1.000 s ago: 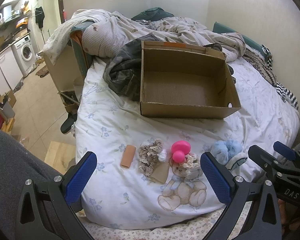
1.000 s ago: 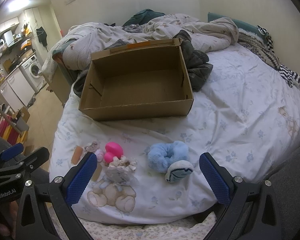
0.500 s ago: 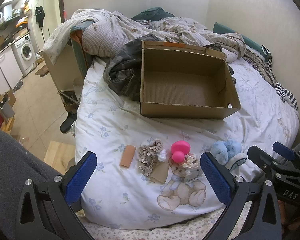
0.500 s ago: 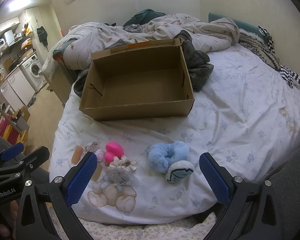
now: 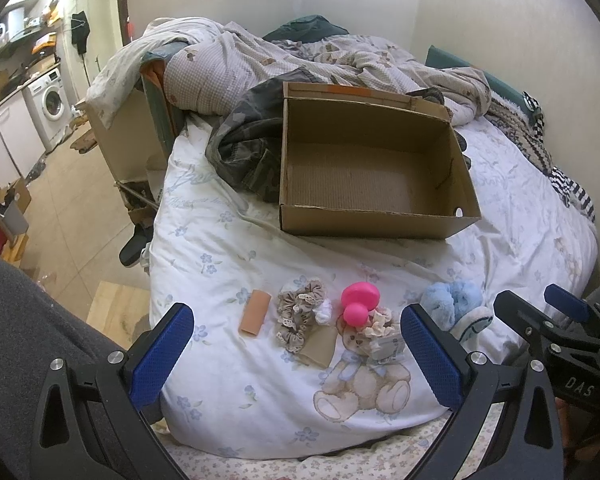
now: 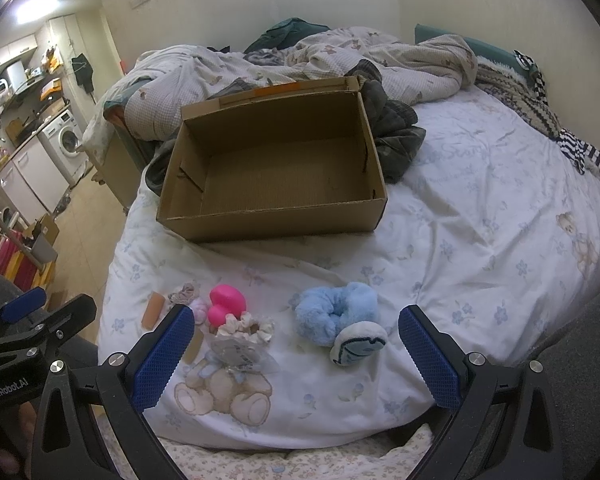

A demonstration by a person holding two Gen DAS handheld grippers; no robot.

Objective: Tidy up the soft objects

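Several soft things lie in a row on the white quilt near the bed's front edge: a tan roll [image 5: 254, 312], a beige lace scrunchie [image 5: 299, 312], a pink squishy toy [image 5: 356, 305], a cream scrunchie in a clear packet [image 6: 242, 340], a fluffy blue scrunchie [image 6: 334, 312] and a small blue-and-white pad [image 6: 358, 344]. An empty open cardboard box [image 5: 364, 184] stands behind them. My left gripper [image 5: 296, 356] is open and empty, just in front of the row. My right gripper [image 6: 296, 354] is open and empty, in front of the blue scrunchie.
Crumpled bedding [image 5: 300, 60] and a dark camouflage garment [image 5: 248, 152] lie behind and left of the box. The wall [image 5: 520, 20] runs along the bed's right side. The floor, a washing machine [image 5: 54, 102] and cabinets are to the left.
Both grippers have shifted only slightly; the objects and the box have not moved.
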